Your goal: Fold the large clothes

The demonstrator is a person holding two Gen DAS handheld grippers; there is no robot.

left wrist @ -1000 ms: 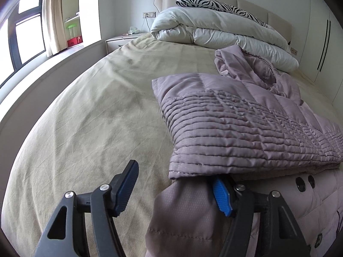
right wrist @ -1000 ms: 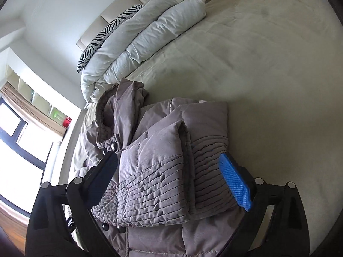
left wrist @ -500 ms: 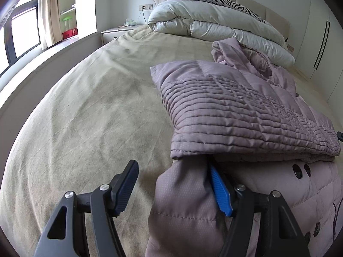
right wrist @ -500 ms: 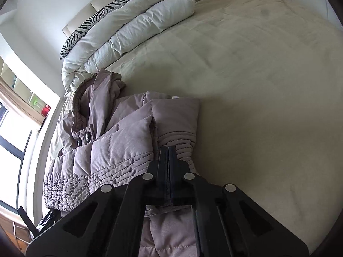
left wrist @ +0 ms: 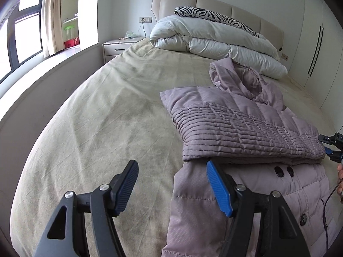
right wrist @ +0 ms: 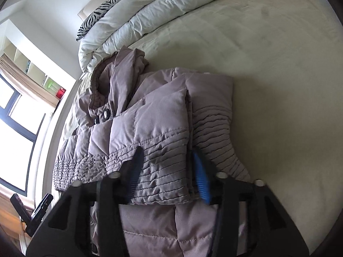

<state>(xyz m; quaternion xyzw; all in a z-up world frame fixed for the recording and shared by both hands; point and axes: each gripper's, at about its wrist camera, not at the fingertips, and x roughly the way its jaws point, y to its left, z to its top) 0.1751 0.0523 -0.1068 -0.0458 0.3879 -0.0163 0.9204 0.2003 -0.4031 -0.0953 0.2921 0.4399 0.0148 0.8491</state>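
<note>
Closest to us, our left gripper (left wrist: 172, 189) stands spread over the near edge of the bed (left wrist: 103, 128); its blue pad touches a sleeve (left wrist: 193, 209) of the one mauve quilted coat (left wrist: 246, 128), the other pad bare above the sheet. Our right gripper (right wrist: 167, 175) has just been opening, its jaws now apart astride a folded panel (right wrist: 158, 150) of the coat, cloth between them; whether the pads press it, we cannot tell. We count one coat, two grippers. The coat lies on the sheet, partly folded, its long axis running away from us, hood (left wrist: 235, 72) toward the headboard (left wrist: 214, 6). Farther off sits one folded white duvet (left wrist: 214, 40), one zebra pillow (left wrist: 205, 14) on top.
</note>
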